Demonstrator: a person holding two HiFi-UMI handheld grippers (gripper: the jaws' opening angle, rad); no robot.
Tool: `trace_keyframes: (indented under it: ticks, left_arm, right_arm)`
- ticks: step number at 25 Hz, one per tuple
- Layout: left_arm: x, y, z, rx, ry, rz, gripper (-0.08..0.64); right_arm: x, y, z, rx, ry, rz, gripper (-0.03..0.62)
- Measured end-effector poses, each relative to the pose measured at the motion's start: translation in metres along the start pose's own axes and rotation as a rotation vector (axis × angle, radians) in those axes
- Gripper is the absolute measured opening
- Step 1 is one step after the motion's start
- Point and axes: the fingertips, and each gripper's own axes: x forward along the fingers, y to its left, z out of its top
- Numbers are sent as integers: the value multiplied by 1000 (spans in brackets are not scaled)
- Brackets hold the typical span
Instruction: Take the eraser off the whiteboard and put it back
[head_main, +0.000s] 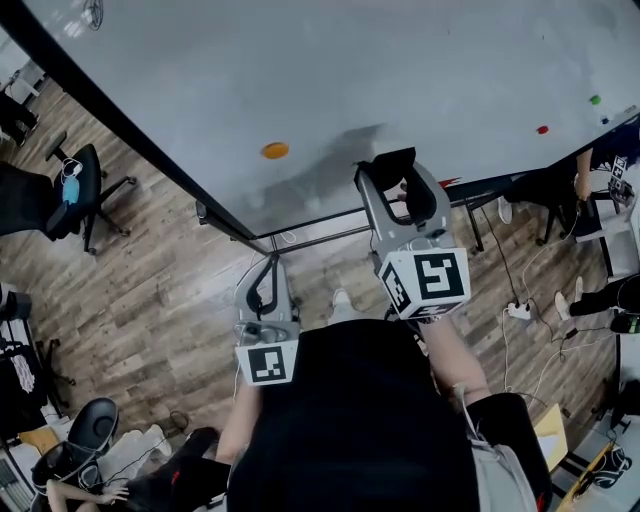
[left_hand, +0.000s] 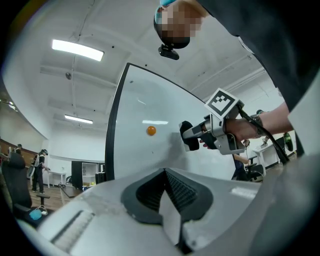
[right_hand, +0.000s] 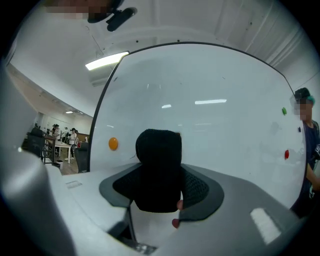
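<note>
Your right claw (head_main: 398, 172) is pinching the black eraser (right_hand: 159, 170). Its two jaws sit wide, one on each side of the eraser, and the eraser sticks out past the tips. The eraser is off its spot and held right up near the whiteboard (head_main: 350, 70), with its dark shadow on the board beside it (I cannot tell if it touches the board).

Your left claw (head_main: 268, 264) is lower down and off to the left, away from the board. Its jaws are pressed together and there is nothing between them.

A round orange magnet (head_main: 275, 150) sticks on the board, to the left of the eraser. Far over on the right side of the board there is a small green magnet (head_main: 595, 99) and a small red magnet (head_main: 542, 129).

Under the board you can see the brown wooden floor (head_main: 150, 270). A black office chair (head_main: 80, 190) stands on it at the left.
</note>
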Motion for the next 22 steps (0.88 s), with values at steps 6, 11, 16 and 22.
trace_keyframes:
  ticks: [6,11,16,22]
  left_arm:
    - [-2,4,-2,8,7,1,3]
    - [-3,11,0,3,0,18,3]
    - [-5,13,0,5,1,18,3]
    - [-8,15,-1,4,6,26,2]
  right_arm:
    - [11,-10,26,1,-21,-52,225]
    - [13,-10,38,-11,-29,-75,225]
    - [19,-12,35,-2,-9,-90,225]
    - [23,-13,35,9,-3,-92,225]
